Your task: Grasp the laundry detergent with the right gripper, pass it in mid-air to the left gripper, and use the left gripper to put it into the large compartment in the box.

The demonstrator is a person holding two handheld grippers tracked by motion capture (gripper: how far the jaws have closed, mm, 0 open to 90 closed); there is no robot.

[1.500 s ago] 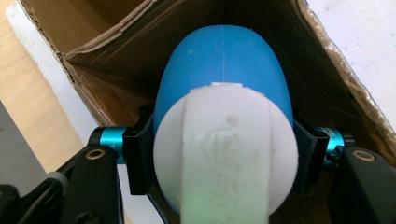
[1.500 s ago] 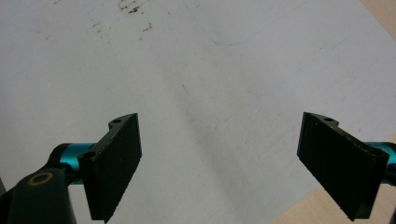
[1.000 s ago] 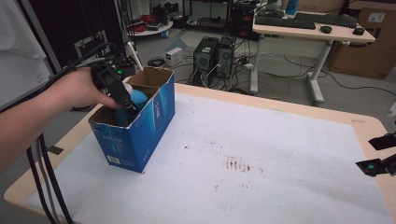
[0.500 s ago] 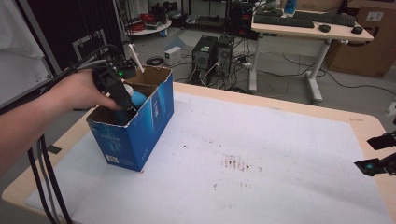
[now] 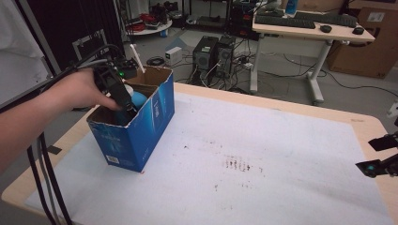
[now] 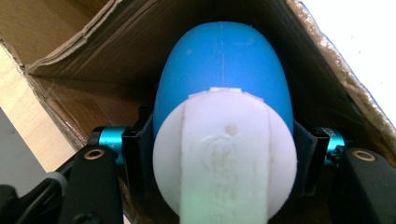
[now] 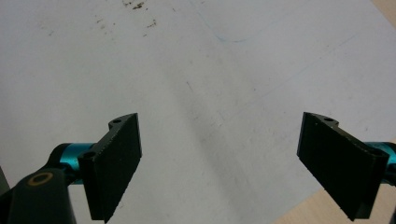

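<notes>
At the left of the high view, the person's left hand (image 5: 82, 91) reaches into the open top of a blue cardboard box (image 5: 136, 124) that stands near the left edge of the counter (image 5: 300, 110), on the white sheet (image 5: 263, 159) covering most of it. Compared with a second ago, the box sits in much the same spot and the hand and its tool have barely shifted; the left tongs (image 5: 123, 101) remain dipped inside the box beside a blue rounded shape.

The left gripper view shows what they hold: the left tongs (image 6: 224, 154) are pinching a blue and white bottle-like object (image 6: 224, 135), one black jaw pressed against each of its sides. Its white end faces the camera, its blue body points away into the box. The brown inner walls of the box rise around it, so the object is inside the box, gripped; whether it touches the floor of the box cannot be told.

Toward the middle of the sheet lie a few dark specks and smudges (image 5: 237, 165), unchanged.

At the far right edge of the high view, the right tongs (image 5: 380, 157) hover in the same place as before. In the right gripper view the right tongs (image 7: 219, 163) are spread wide with nothing between them, over the sheet near the counter's bare wooden edge.
</notes>
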